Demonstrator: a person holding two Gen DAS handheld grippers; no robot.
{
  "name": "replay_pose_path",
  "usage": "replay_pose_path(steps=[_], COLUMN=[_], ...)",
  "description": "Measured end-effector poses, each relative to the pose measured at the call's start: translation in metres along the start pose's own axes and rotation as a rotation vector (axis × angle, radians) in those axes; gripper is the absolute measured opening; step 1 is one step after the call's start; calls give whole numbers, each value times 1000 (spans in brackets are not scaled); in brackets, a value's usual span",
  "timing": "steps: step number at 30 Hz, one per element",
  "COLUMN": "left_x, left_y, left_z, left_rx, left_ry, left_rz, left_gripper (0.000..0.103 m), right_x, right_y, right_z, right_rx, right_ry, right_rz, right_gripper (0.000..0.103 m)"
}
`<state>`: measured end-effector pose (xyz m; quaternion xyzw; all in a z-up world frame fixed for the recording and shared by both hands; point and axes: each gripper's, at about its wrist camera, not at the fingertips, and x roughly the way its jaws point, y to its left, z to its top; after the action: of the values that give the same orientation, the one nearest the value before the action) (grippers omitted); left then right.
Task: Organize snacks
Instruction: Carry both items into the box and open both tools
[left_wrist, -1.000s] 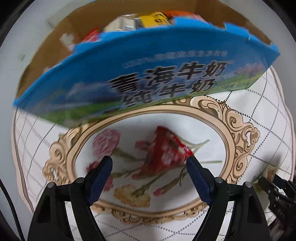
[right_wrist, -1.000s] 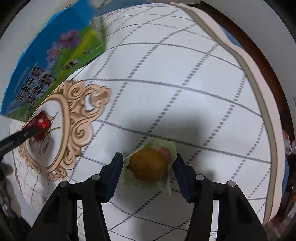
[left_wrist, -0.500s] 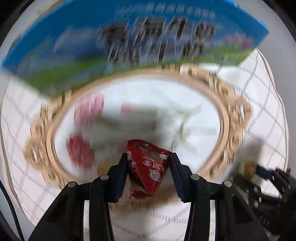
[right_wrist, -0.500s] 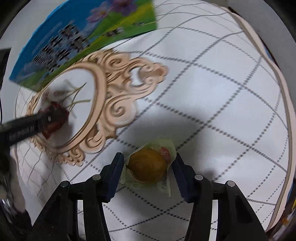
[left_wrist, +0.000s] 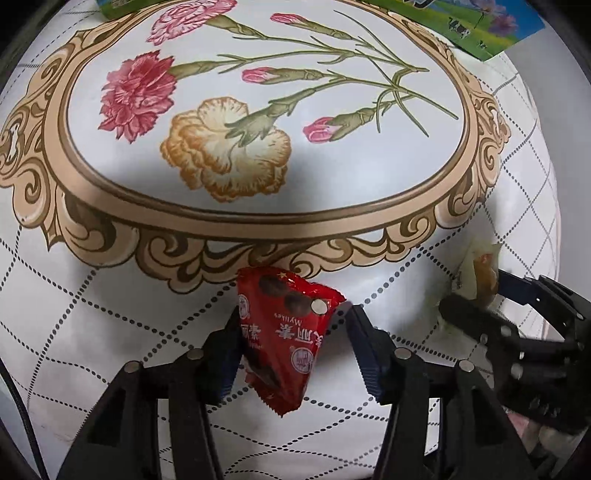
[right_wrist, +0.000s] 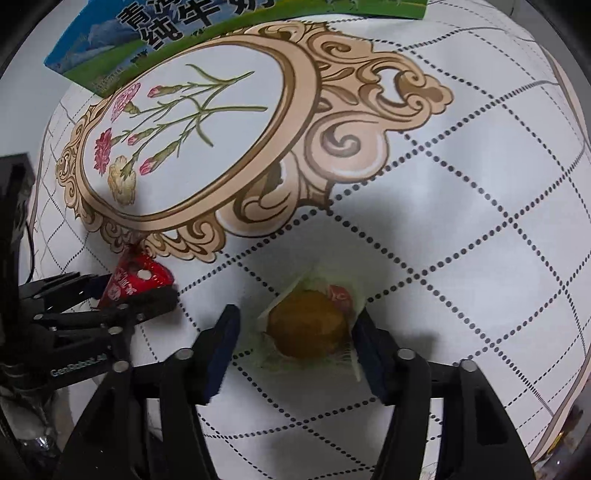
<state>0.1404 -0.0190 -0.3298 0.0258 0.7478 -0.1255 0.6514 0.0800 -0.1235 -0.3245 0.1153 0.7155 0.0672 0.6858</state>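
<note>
Both jaws just opened: left gripper (left_wrist: 291, 341) slack round light, crinkly red packet (left_wrist: 286, 332); right gripper (right_wrist: 295, 334) clear of soft wrapped cake (right_wrist: 308, 328); pinch mid-body.

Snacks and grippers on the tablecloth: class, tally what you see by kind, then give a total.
Red snack packets: 1
Wrapped brown cakes: 1
Blue and green cartons: 1
Grippers, left gripper and right gripper: 2
Total: 5
</note>
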Motion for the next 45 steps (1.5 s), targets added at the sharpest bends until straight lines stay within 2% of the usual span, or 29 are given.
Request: replay_pose_path(steps=[3,4,5,7,16,18,22,27,34,36,41,45], left_x=[-1,-1,-4,-5,-27,-38,-76,-122,-198,-212,-238,-230], left_y=[-14,-19,-18,-13,-21,-27,-25,-31,-39,-39,-23,-9], left_z=[3,-1,-4,-1,2,4,2,17,52,65,112,152], left_rx=[5,4,1,-11,5,15,29,41,80,84,72,44], left_ry=[-17,-24,-32,-42,-74,-92,-138,-208,-333,-362,-391,-363], left_rz=[20,30,41,41,34,19,-20,-78,-128,-123,-78,-18], left_gripper=[52,47,42,39,37,37,37,37,37,37,37,37], right_x=[7,7,8,11,-12,-25,-44,-79,-173,-204,-244,-245], right_y=[8,7,9,14,-1,-9,2,13,-1,-4,-14,-31], right_z=[-1,-2,-3,-7,-15,-9,2,22,61,78,134,180], right_rx=[-32,-41,-54,-73,-7,-11,-13,-10,-25,-29,-28,-10], right_ry=[18,22,20,7,-65,-80,-108,-167,-343,-402,-490,-466], right_rz=[-33,-41,-54,-88,-19,-8,21,71,129,128,85,51], right_gripper=[67,67,64,57,49,49,49,49,49,49,49,49])
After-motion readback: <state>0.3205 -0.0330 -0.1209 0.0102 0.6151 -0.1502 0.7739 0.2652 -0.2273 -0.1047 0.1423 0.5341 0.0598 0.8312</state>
